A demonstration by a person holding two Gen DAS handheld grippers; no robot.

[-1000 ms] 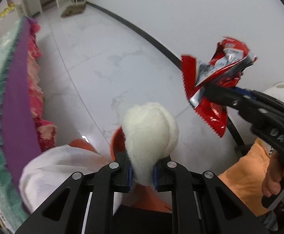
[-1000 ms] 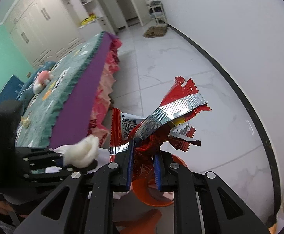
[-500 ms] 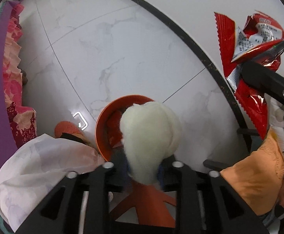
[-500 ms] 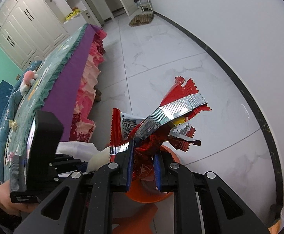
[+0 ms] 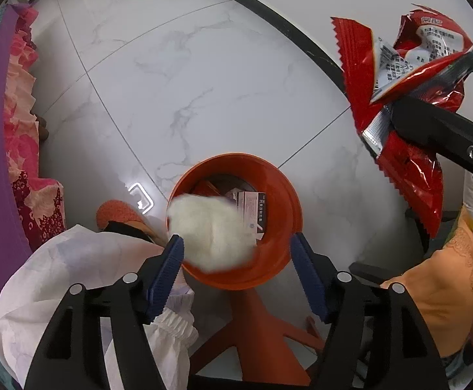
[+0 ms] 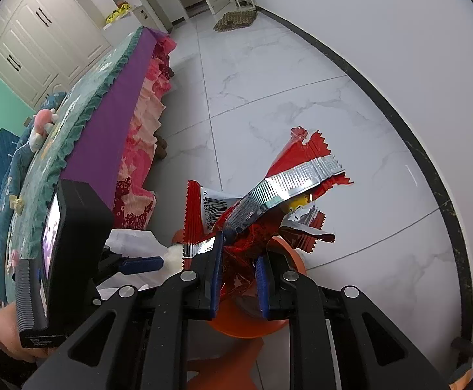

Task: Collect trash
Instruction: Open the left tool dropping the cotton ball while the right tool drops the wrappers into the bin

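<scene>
Left tool [image 5: 236, 273] points straight down over the orange bin [image 5: 278, 175], jaws opening, pads clear of the white wad [image 5: 213, 230]; the wad sits between them, blurred, its upper part over the bin's mouth and its lower edge over the near rim, seemingly dropping. Bin already holds a printed carton and some red packaging, directly ahead of the tool's tips. Judgement: the release is the step in hand, and doing it well means holding the tool steady above the opening until the wad is fully clear, since it is leaning toward the near rim and could catch there or tip out onto the floor [image 5: 187, 81]. Right tool [image 6: 236, 260] is clamped tight on the crumpled red snack wrapper [image 6: 288, 188], which fans out ahead of and above its tips; the bin shows just beyond and below them. Next, I would guess, the wrapper should be brought squarely over the mouth before the jaws part, as it is light, wide and likely to flutter. The bed [image 6: 106, 97] lies off to the left of both tools, well apart.
</scene>
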